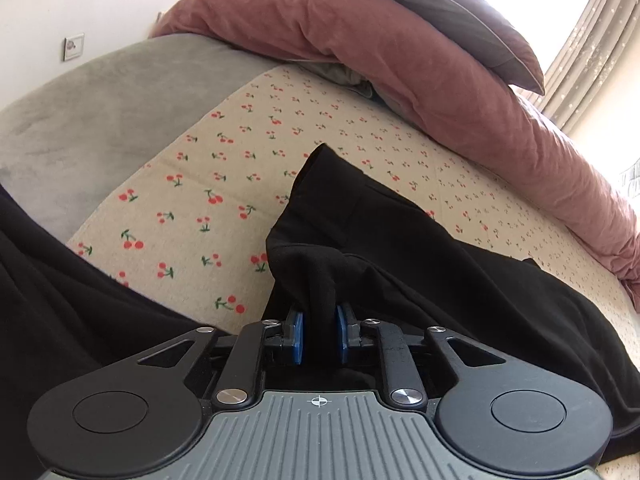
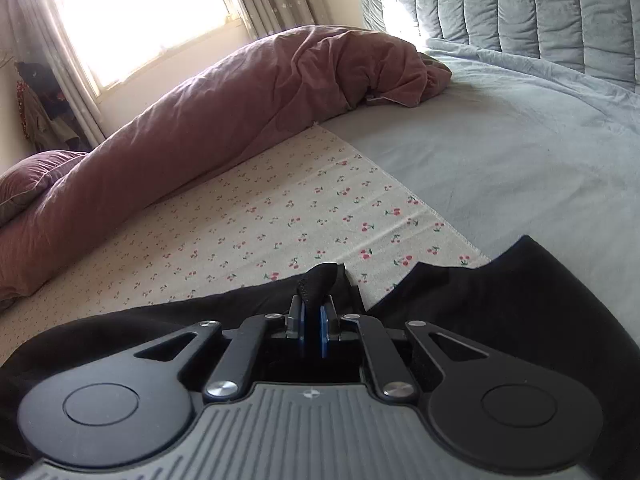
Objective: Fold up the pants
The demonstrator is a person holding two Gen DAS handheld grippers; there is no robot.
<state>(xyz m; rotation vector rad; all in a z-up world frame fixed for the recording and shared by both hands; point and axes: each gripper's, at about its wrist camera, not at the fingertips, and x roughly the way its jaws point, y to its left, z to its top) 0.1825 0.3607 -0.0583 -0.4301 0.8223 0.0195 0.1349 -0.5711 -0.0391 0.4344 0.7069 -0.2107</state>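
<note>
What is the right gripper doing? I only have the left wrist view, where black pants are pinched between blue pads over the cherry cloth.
Observer: The right gripper is shut on another bunch of the black pants.
Operator: What lies past that side?
Observer: The cherry cloth ends at a stitched edge, with a pale blue sheet beyond it.
Operator: Anything behind the sheet?
Observer: A quilted grey headboard stands behind it, and the pink duvet runs toward a bright window.
</note>
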